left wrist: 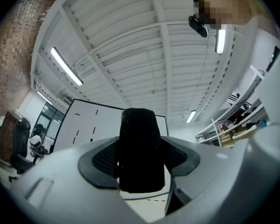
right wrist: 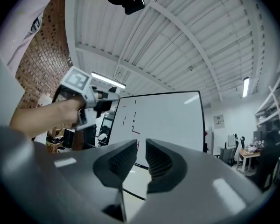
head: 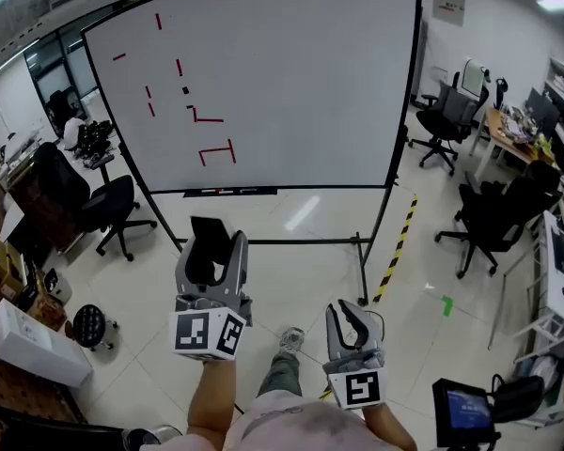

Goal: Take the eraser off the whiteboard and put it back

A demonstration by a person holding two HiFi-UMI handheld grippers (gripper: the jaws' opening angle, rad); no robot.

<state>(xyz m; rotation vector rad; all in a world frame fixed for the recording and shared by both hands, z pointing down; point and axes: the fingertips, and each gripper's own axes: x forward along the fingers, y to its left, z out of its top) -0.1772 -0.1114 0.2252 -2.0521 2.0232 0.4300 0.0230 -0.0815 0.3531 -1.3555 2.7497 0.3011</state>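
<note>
— While we are facing the whiteboard (head: 263, 83), where is the eraser (left wrist: 139, 148) sitting?
— We are clamping it in the left hand-held gripper (head: 213, 249) for returning; the right hand-held gripper (right wrist: 139, 158) is hanging barely parted, empty.

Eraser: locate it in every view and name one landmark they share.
Head view: lower left of centre, the black eraser in the left gripper's jaws.
Left gripper view: low centre, upright between the jaws.
Right gripper view: left of centre, probably the dark shape at that gripper's tip; too small to confirm.
Shared landmark: the whiteboard with red marks.
</note>
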